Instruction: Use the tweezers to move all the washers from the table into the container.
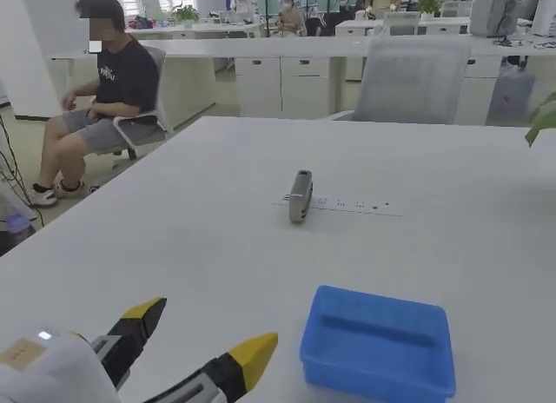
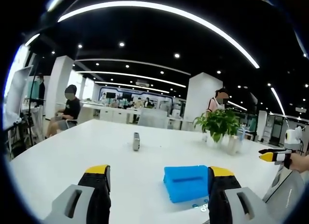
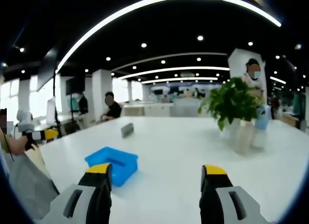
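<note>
Washers (image 2: 201,205) first: what look like a few tiny rings lie on the table (image 1: 174,247) right by the inner side of the right-hand jaw of the left gripper (image 2: 159,171), just beside the near corner of the blue container (image 2: 186,188). The head view also has a row of dark specks (image 1: 356,204) well ahead of that gripper, too small for me to say if they're washers as well

The tweezers (image 1: 300,195), or at least the small grey metal thing I take for them, sit at the left end of that row. That's straight ahead of the left gripper and beyond the container, which is just ahead of it and a bit towards its right jaw

Left gripper: yellow-tipped jaws spread wide, nothing between them

Right gripper (image 3: 155,169) is the same, wide open and holding nothing. From there the container sits ahead and to the left, just past its left jaw, with the tweezers further on. The two grippers are well apart

A potted plant (image 3: 231,103) stands ahead and right of the right gripper, and a person (image 1: 104,99) sits on a chair (image 1: 143,129) past the table's far left side
</note>
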Action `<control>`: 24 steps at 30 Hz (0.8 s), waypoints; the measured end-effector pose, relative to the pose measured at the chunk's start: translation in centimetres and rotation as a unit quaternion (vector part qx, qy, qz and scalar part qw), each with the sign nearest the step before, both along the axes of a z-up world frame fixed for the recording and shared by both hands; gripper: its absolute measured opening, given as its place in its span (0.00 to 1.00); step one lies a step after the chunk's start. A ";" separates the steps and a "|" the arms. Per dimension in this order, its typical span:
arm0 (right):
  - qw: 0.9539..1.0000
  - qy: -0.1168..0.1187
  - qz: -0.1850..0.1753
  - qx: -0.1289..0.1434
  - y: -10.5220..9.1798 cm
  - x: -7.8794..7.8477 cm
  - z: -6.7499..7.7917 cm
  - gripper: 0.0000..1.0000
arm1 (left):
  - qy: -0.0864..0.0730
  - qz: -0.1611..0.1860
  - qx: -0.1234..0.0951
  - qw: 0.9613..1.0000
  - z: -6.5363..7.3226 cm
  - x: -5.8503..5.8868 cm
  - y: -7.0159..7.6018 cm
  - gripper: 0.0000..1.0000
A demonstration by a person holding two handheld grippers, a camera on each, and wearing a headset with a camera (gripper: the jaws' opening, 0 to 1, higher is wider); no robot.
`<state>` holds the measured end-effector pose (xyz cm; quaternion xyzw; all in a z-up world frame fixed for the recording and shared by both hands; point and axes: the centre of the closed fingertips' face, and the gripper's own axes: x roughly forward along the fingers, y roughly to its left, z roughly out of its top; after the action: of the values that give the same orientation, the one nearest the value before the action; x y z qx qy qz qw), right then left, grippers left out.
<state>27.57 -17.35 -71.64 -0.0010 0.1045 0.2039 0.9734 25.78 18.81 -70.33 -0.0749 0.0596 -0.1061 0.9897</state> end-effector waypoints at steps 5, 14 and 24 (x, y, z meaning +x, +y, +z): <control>1.000 0.000 0.001 0.001 0.0 0.0 0.0 0.73 | 0.000 -0.001 0.000 1.000 0.0 0.0 0.0 0.84; 1.000 0.003 0.003 -0.003 -0.1 0.0 -0.2 0.73 | -0.002 -0.006 0.006 1.000 0.1 0.0 -0.2 0.84; 1.000 0.004 0.000 -0.005 -0.3 0.1 -0.3 0.73 | -0.001 -0.001 0.001 1.000 0.0 0.0 0.0 0.84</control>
<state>27.67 -17.67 -71.96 -0.0050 0.1099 0.2036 0.9729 25.75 18.83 -70.28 -0.0737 0.0583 -0.1073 0.9898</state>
